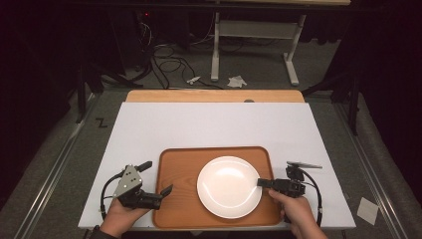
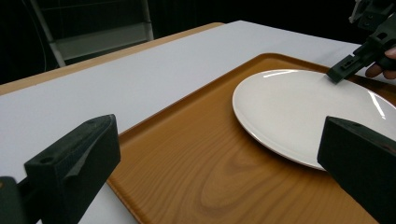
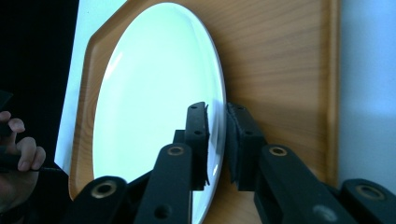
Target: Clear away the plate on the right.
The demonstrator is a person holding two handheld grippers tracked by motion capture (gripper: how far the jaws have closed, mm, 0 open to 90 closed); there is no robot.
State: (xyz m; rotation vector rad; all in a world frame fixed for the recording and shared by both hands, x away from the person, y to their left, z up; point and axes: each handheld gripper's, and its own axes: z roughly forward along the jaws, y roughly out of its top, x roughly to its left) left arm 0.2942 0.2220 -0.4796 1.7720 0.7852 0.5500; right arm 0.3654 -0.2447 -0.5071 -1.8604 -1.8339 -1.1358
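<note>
Plate (image 1: 229, 186) on wooden tray (image 1: 174, 169) — right gripper (image 1: 262, 183) fingers narrowed astride its rim, contact unclear; left gripper (image 1: 158, 178) fingers wide at the tray's edge.

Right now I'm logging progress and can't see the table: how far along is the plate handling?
Done: the white plate lies flat on the wooden tray. In hand: the right gripper straddles the plate's rim, one jaw on either side, nearly closed; whether it is clamped I cannot tell. The left gripper is open at the tray's left edge. Left: the plate is not yet lifted.
</note>
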